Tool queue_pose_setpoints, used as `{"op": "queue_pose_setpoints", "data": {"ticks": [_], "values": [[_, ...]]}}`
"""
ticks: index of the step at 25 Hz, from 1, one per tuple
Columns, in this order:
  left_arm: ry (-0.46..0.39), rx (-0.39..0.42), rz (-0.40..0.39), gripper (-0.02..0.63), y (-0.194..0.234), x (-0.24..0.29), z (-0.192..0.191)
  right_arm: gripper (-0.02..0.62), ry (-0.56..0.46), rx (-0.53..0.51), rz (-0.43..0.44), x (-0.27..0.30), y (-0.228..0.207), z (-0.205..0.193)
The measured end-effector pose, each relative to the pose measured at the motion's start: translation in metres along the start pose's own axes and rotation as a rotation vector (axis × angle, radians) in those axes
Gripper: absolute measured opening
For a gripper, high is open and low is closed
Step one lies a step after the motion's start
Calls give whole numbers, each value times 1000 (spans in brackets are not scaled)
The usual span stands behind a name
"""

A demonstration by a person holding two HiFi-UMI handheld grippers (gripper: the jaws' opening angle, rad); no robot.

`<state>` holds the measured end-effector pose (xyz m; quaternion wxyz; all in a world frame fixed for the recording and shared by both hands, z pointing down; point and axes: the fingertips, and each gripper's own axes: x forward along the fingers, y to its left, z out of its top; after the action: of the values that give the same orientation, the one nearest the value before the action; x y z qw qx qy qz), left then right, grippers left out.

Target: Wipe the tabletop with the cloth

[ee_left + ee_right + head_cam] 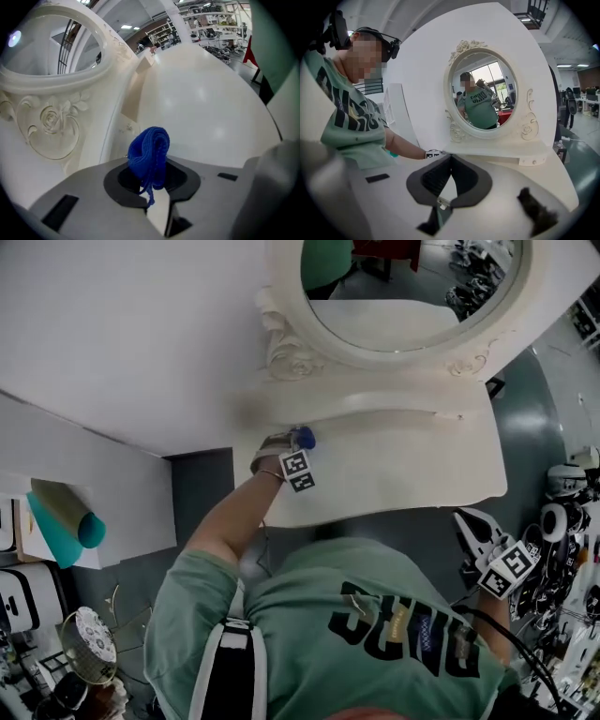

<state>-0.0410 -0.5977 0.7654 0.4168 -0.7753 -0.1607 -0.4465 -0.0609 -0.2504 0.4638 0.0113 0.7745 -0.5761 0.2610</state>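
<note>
1. The cloth is a blue wad, pinched in the left gripper. The jaws are closed on its lower fold, the bulk sticks out ahead of them, and a loose thread hangs down.
2. In the head view the cloth sits at the back left of the tabletop, just beside the raised ledge under the mirror. I can't tell whether it is actually touching the surface.
3. The right gripper has its jaws closed tip to tip with nothing between them. It is parked off the table's right edge at my operator's side, well apart from the work.
4. Judgement: the wipe is at or near its start, with most of the white top to the right uncovered.
5. Risks from here:
   - The wad is small and bunched, so the contact patch is narrow. Passes could leave unwiped strips.
   - The grip holds only one fold. Drag on the table could pull the cloth out of the jaws.
   - If I press too low, the hard jaw tips could touch the tabletop instead of the cloth and scratch it.
   - The carved mirror frame is close on the left, and a sideways stroke that way could knock it.
   - The right gripper hangs near cluttered gear and cables and could snag if it swings.
</note>
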Motion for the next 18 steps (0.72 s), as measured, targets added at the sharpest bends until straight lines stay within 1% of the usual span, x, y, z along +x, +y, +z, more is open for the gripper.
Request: {"op": "queue_pose_setpoints", "data": {"ticks": [2,4,7,12,15,18], "values": [[-3,31,-11,83,7,16,-2,12,5,10,-8,19,-5,10],[-34,42,-13,83,7,20,2,11,19,18,-14,32,-7,14],[-81,22,-22,80,3,19,4,11,50,30,-7,47,-7,16],[-81,-4,-70,78,3,20,2,11,97,-2,64,79,-3,21],[-81,19,-76,78,-21,6,0,12,108,-19,109,84,2,17],[-82,17,-88,77,-60,-18,3,11,103,-37,151,75,5,11]]}}
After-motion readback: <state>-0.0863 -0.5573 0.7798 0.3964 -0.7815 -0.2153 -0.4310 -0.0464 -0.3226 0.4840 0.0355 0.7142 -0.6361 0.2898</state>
